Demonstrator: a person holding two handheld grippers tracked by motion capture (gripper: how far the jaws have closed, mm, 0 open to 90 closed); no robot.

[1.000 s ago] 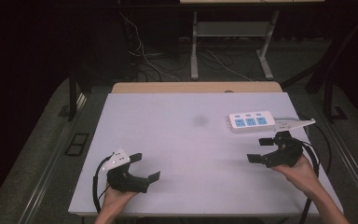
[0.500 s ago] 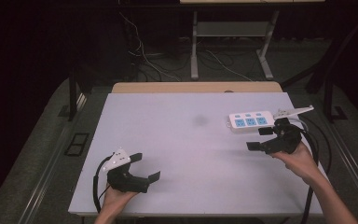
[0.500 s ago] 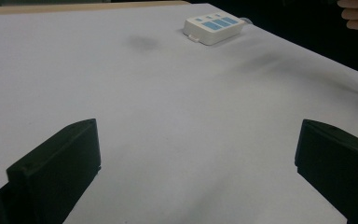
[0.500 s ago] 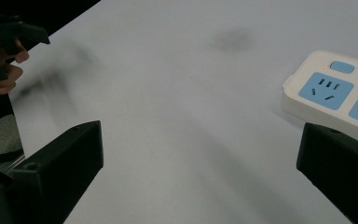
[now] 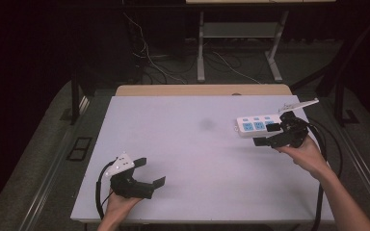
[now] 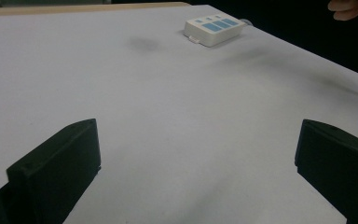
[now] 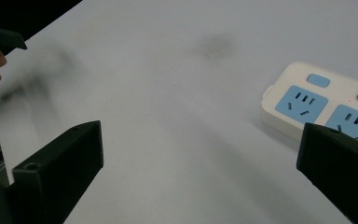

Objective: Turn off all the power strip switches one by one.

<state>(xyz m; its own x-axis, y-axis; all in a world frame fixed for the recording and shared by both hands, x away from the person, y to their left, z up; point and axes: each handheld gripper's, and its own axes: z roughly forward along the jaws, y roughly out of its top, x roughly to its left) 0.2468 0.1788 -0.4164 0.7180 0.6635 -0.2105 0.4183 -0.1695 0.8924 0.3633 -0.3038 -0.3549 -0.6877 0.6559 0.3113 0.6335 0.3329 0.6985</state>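
**Reaching for the power strip with jaws spread wide**

Hovering at the near end of the white power strip (image 5: 255, 126), the right gripper (image 5: 266, 135) has its jaws wide apart and holds nothing. In the right gripper view the power strip (image 7: 317, 107) lies just ahead of one jaw, outside the gap between them. The left gripper (image 5: 149, 172) sits low over the table (image 5: 188, 144), jaws likewise wide and empty, with the power strip (image 6: 212, 30) far ahead of them.

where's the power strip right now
In the high view the power strip lies at the table's far right, beside the open right gripper.
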